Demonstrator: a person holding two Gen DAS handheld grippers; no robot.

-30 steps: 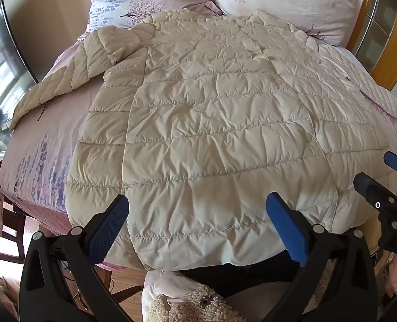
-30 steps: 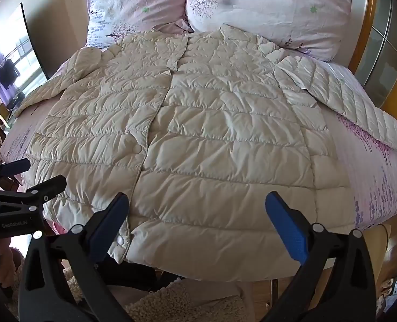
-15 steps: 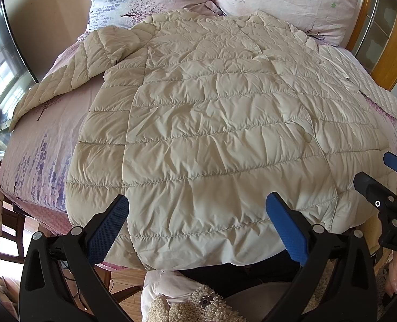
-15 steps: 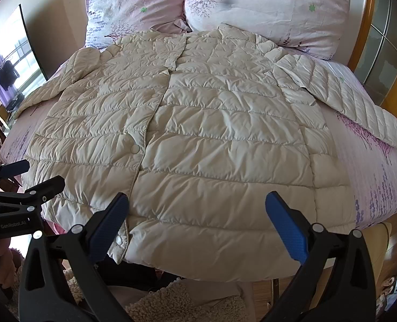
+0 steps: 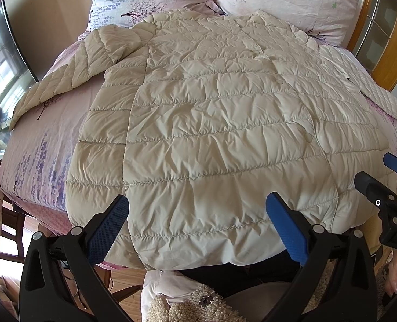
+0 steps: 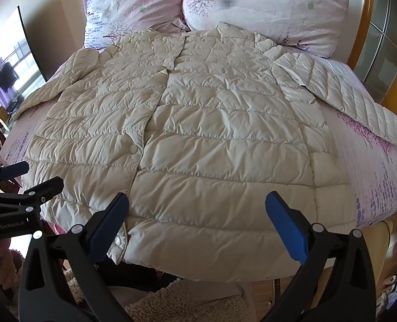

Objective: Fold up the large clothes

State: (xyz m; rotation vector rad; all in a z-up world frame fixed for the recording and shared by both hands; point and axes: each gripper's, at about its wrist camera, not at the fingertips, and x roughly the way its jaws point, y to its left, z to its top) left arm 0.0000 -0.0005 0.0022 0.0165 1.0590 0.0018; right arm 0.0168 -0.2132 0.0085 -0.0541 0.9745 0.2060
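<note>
We see the cream quilted jacket (image 6: 198, 134) spread face up across the bed (image 6: 372, 182), collar near the pillows (image 6: 265, 2), both sleeves splayed outward, hem draping over the near edge. It looks light, puffy and soft, with a slick shell, so we judge it will slide and spring back unless pinched firmly at a seam, cuff or hem corner. Our left gripper (image 5: 197, 225) and right gripper (image 6: 197, 225) hover above the hem, jaws spread wide and holding nothing.
</note>
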